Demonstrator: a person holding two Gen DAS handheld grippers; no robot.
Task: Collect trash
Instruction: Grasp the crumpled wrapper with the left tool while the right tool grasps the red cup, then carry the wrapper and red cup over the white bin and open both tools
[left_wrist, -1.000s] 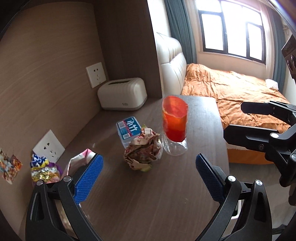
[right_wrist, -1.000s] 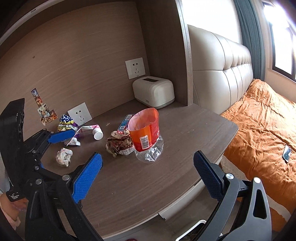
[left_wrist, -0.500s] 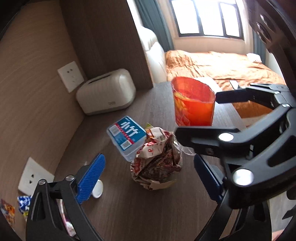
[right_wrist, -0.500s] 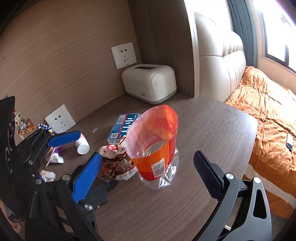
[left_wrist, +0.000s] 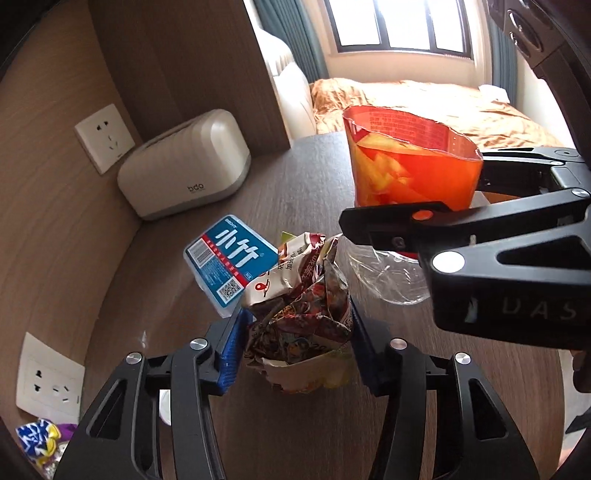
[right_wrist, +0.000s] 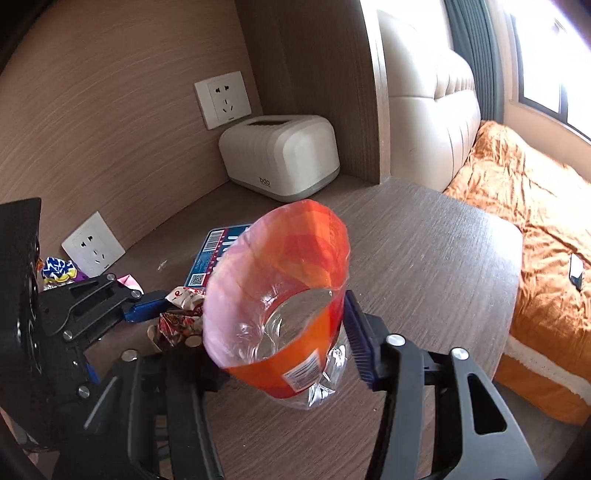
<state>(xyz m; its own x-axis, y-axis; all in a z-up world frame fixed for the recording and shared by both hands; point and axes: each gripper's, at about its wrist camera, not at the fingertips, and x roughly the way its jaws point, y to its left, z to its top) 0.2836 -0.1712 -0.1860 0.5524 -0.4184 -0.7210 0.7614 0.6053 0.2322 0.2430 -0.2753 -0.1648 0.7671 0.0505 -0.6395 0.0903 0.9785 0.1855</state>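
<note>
A crumpled red and white snack wrapper (left_wrist: 299, 317) sits on the brown table (left_wrist: 280, 184). My left gripper (left_wrist: 295, 339) is closing on it, and both blue pads touch its sides. Just right of it stands an orange plastic bag (left_wrist: 410, 170) with a clear bottom. My right gripper (right_wrist: 280, 343) is closing on that bag (right_wrist: 280, 266). Its right pad (right_wrist: 356, 339) presses the bag's side, while the left pad is hidden behind the bag. In the left wrist view the right gripper's black fingers (left_wrist: 391, 218) straddle the bag's lower half.
A blue-labelled pack (left_wrist: 229, 266) leans against the wrapper's far left side. A white box (left_wrist: 184, 170) stands in the back corner under a wall socket (left_wrist: 105, 136). Small wrappers (left_wrist: 37, 439) lie at the near left. A bed with an orange cover (right_wrist: 517, 221) lies beyond the table's right edge.
Both grippers came forward and down to the table. The left jaws closed in from wide open onto the crumpled wrapper. The right jaws closed onto the orange bag.
</note>
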